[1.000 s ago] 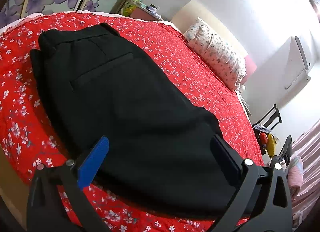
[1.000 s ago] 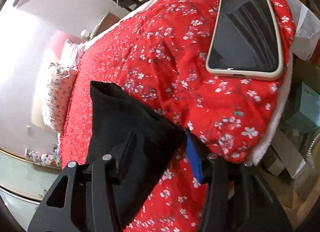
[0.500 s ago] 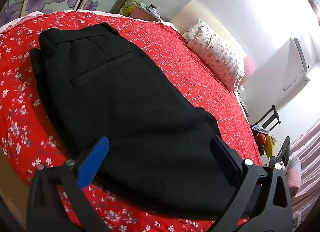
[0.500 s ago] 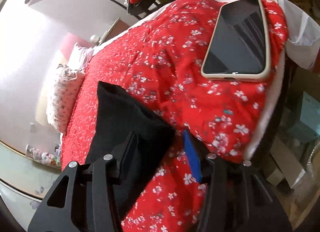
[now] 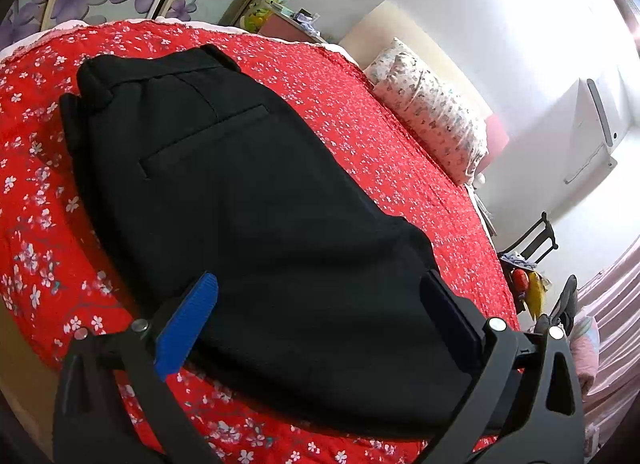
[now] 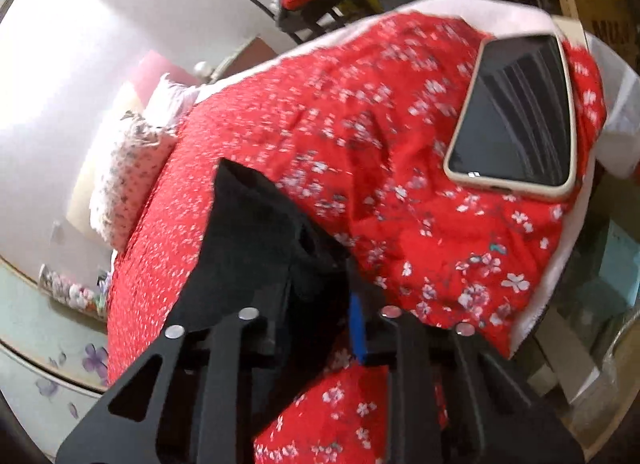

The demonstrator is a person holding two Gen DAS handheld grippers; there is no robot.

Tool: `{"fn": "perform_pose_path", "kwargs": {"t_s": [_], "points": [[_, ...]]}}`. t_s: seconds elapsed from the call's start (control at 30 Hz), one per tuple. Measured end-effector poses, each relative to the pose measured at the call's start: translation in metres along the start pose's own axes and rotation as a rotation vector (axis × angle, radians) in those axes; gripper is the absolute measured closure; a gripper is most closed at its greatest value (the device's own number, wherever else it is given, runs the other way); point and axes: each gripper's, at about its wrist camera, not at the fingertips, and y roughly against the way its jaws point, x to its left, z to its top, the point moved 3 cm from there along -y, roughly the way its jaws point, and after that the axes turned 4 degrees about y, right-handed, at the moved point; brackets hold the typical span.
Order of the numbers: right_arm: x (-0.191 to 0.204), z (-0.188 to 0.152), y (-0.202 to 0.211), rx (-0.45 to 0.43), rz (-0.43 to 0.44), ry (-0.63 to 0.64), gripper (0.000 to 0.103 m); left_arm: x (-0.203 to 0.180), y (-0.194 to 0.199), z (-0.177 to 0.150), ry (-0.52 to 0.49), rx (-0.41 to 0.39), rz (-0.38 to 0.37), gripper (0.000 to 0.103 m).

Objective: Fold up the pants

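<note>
Black pants (image 5: 240, 183) lie folded lengthwise on a red flowered bedspread (image 5: 400, 135), waistband and back pocket at the far end. My left gripper (image 5: 320, 304) hovers at the near hem end, open wide, its blue pad (image 5: 188, 328) and black pad (image 5: 448, 316) either side of the cloth without pressing it. In the right wrist view a corner of the pants (image 6: 248, 232) is bunched between the jaws of my right gripper (image 6: 320, 304). Those jaws are closing and pinch the fabric, which rises slightly off the bedspread (image 6: 360, 135).
A phone (image 6: 516, 119) lies face up on the bedspread near the bed's corner, right of the right gripper. A patterned pillow (image 5: 432, 119) sits at the head of the bed. A black chair (image 5: 536, 240) with clutter stands beyond the bed. The bed edge drops off close on the right.
My right gripper's jaws have come together on the pants corner; it has risen a little and rolled. The left gripper and the rest of the pants have not moved.
</note>
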Motion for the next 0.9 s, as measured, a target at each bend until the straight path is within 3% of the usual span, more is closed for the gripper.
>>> {"fn": "perform_pose_path", "kwargs": {"t_s": [0.17,0.33,0.47,0.7,0.9], "points": [[0.014,0.003,0.003,-0.015,0.006,0.063,0.084,0.0,0.001,0.0,0.008,-0.002,-0.007,0.002],[0.003,0.008,-0.016,0.034,0.014,-0.035,0.083,0.002,0.003,0.0,0.015,0.0,-0.023,0.002],[0.014,0.008,0.002,-0.014,0.072,0.007,0.089,0.003,0.003,0.0,0.019,-0.001,-0.027,0.002],[0.108,0.004,0.036,-0.048,0.259,0.161,0.09,0.004,0.004,0.0,0.031,-0.005,-0.034,0.002],[0.215,-0.044,0.039,0.038,0.417,0.33,0.09,0.006,0.007,0.0,0.042,-0.008,-0.048,0.002]]}}
